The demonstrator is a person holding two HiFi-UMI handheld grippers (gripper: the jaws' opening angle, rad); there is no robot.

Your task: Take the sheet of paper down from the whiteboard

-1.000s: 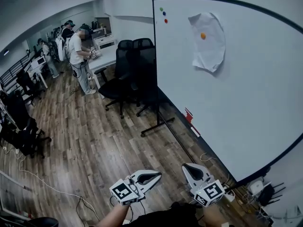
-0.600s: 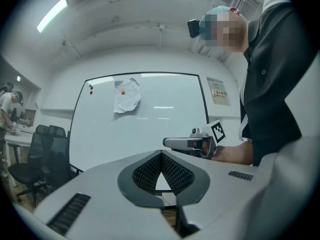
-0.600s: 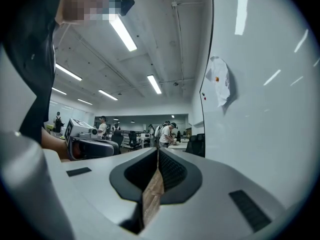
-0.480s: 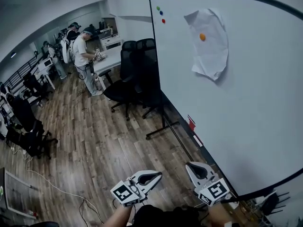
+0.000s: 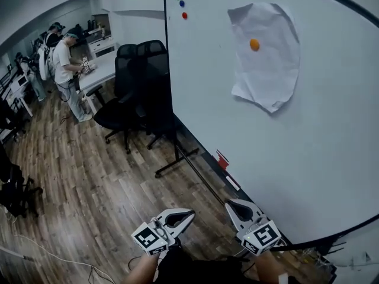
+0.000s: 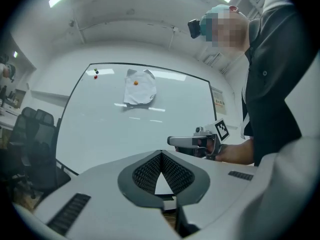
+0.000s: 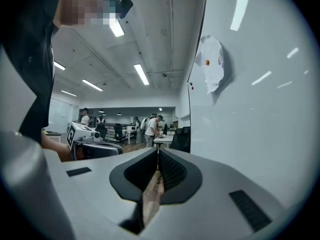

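Note:
A crumpled white sheet of paper [image 5: 265, 55] hangs high on the whiteboard [image 5: 320, 158], pinned by an orange magnet [image 5: 254, 44]. The same sheet shows far off as the paper [image 6: 139, 86] in the left gripper view and the paper [image 7: 211, 62] in the right gripper view. Both grippers are low, near my body and far below the sheet. My left gripper [image 5: 188, 213] is shut with nothing in it. My right gripper [image 5: 230, 204] is also shut and empty, close to the board's lower edge.
Three small magnets [image 5: 180, 5] sit at the board's top left corner. Black office chairs [image 5: 133, 87] stand beside the board's stand [image 5: 177, 158]. Several people [image 5: 65, 64] work at a desk [image 5: 98, 70] further back. Wooden floor [image 5: 89, 188] lies below.
The view has closed in on the whiteboard: the paper looks larger and sits more to the centre. Both grippers have shifted slightly left in the head view, still shut.

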